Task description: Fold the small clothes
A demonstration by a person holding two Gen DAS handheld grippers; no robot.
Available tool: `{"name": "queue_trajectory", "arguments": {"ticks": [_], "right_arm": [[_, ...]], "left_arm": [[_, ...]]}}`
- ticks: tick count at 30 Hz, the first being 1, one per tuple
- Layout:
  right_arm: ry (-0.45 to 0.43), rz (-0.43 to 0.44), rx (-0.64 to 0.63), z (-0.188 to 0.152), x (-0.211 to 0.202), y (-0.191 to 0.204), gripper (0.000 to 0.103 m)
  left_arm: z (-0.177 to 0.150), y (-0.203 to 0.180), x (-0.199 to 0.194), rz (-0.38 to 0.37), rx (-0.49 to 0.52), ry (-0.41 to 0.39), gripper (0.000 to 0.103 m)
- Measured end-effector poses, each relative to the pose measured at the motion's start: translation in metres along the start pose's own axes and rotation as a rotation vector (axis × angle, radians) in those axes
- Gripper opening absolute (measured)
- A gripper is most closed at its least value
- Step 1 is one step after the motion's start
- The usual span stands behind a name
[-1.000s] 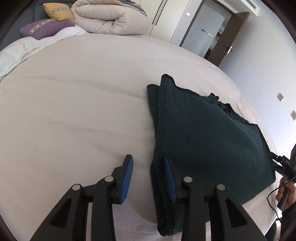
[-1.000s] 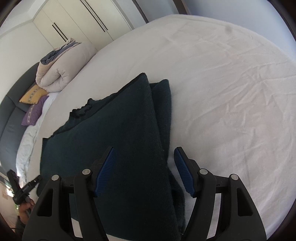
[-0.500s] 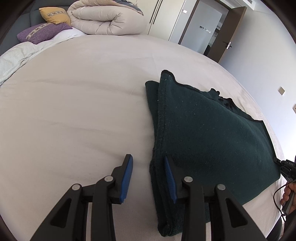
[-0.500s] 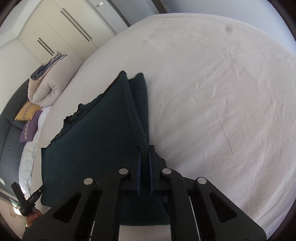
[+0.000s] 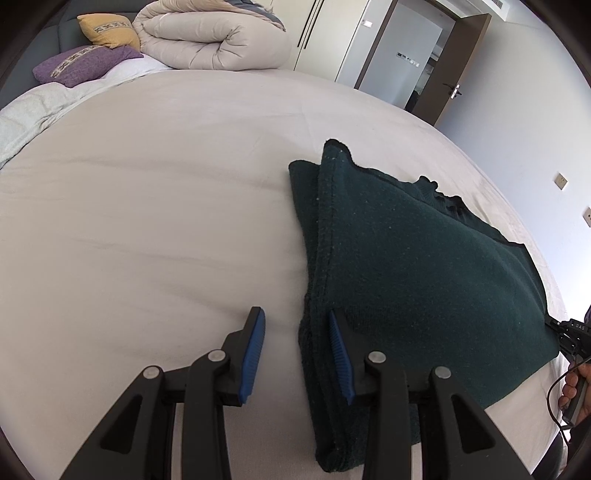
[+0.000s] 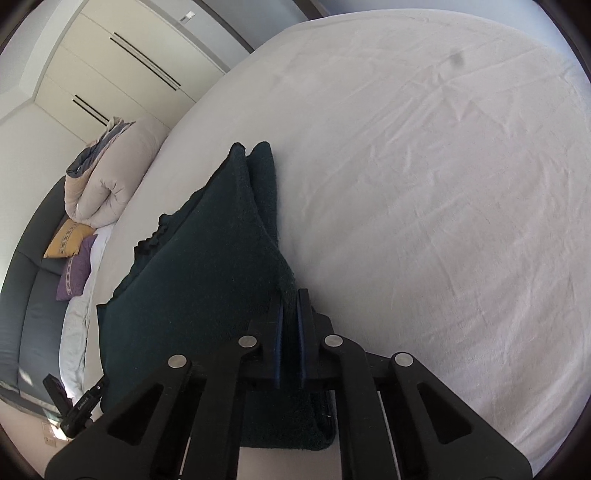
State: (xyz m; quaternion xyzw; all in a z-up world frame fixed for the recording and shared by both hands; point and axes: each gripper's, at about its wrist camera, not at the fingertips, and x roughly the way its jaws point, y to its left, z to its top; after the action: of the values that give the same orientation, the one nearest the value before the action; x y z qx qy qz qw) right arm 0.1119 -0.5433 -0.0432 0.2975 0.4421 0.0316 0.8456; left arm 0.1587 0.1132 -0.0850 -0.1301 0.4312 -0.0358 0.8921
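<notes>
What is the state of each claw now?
Left claw: open, straddling the dark green garment's edge.
Right claw: shut on the garment's edge.

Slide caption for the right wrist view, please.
Right gripper shut on the dark green garment's folded edge, on the white bed.

Garment (image 5: 406, 280): lies folded on the bed (image 5: 147, 221), at my three o'clock in my left view.
My left gripper (image 5: 297, 350): straddles its near folded edge.
My right gripper (image 6: 290, 325): sits on its opposite edge.
Rolled duvet (image 5: 210, 40): at twelve o'clock, at the bed's far end.
Two cushions (image 5: 107, 29): at eleven o'clock, left of the duvet.
Door (image 5: 458, 62): at one o'clock, beyond the bed.
</notes>
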Motion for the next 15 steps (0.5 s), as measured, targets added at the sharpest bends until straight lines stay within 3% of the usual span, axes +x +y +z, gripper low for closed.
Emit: {"name": "queue_trajectory", "arguments": {"ticks": [2, 4, 5, 6, 8, 10, 12, 15], "right_arm": [[-0.015, -0.027, 0.003, -0.002, -0.008, 0.003, 0.013], [-0.043, -0.093, 0.014, -0.007, -0.019, 0.005, 0.044], [-0.094, -0.104, 0.025, -0.011, -0.029, 0.007, 0.066], [-0.138, -0.113, 0.031, -0.014, -0.039, 0.009, 0.071], [-0.204, -0.129, 0.012, -0.020, -0.056, 0.019, 0.071], [-0.221, -0.072, -0.024, -0.026, -0.062, 0.034, 0.071], [-0.173, 0.039, -0.067, -0.035, -0.053, 0.058, 0.071], [0.011, 0.213, -0.130, -0.055, -0.011, 0.104, 0.071]], "left_arm": [[0.000, 0.000, -0.003, 0.006, -0.001, 0.002, 0.038], [0.001, -0.001, -0.009, 0.020, -0.011, -0.008, 0.038], [0.001, -0.001, -0.014, 0.031, -0.018, -0.017, 0.038], [0.001, -0.001, -0.023, 0.059, -0.021, -0.040, 0.038], [0.002, -0.005, -0.039, 0.114, -0.011, -0.093, 0.038], [0.005, -0.014, -0.056, 0.111, 0.009, -0.142, 0.041], [0.010, -0.034, -0.060, 0.080, 0.058, -0.152, 0.055], [0.014, -0.075, -0.044, 0.038, 0.171, -0.113, 0.059]]}}
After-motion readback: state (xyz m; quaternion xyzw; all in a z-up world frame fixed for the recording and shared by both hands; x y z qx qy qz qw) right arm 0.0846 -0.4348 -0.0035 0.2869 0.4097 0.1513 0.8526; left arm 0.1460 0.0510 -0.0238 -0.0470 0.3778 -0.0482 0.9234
